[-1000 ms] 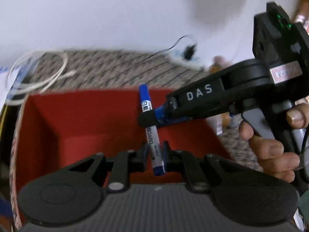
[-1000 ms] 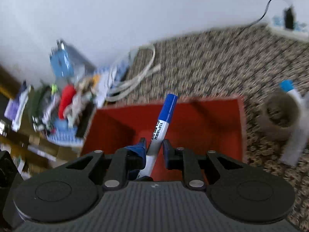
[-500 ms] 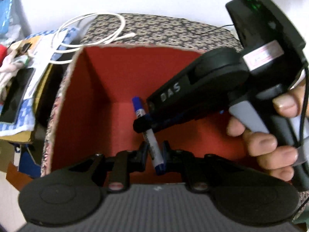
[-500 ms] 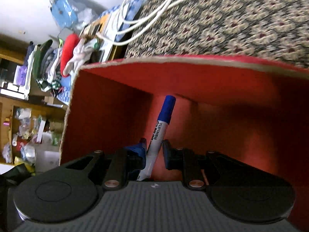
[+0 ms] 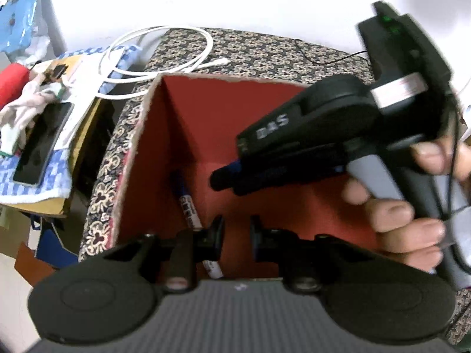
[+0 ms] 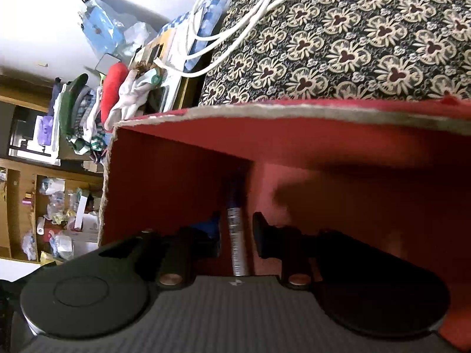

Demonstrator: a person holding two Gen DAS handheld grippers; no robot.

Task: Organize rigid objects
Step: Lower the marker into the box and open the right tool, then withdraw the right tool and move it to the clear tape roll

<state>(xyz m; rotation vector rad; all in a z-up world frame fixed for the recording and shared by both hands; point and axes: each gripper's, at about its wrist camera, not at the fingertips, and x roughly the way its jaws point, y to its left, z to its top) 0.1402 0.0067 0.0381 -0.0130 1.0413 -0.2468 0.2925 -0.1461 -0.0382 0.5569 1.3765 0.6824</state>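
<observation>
A blue-capped whiteboard marker (image 5: 188,206) lies loose inside the red box (image 5: 188,111), near its left wall. It also shows in the right wrist view (image 6: 235,220), blurred, below the jaws. My left gripper (image 5: 235,232) is open and empty above the box, just right of the marker. My right gripper (image 6: 235,229) is open inside the box; in the left wrist view it (image 5: 226,176) reaches in from the right, held by a hand.
The box stands on a patterned cloth (image 6: 368,44). A white cable (image 5: 153,56) lies behind the box. A phone (image 5: 41,144), cloths and clutter (image 6: 117,97) sit to the left, beyond the surface edge.
Both grippers opened and let go of the marker. It dropped into the box and now lies by the left wall. The right gripper moved slightly up and right.
</observation>
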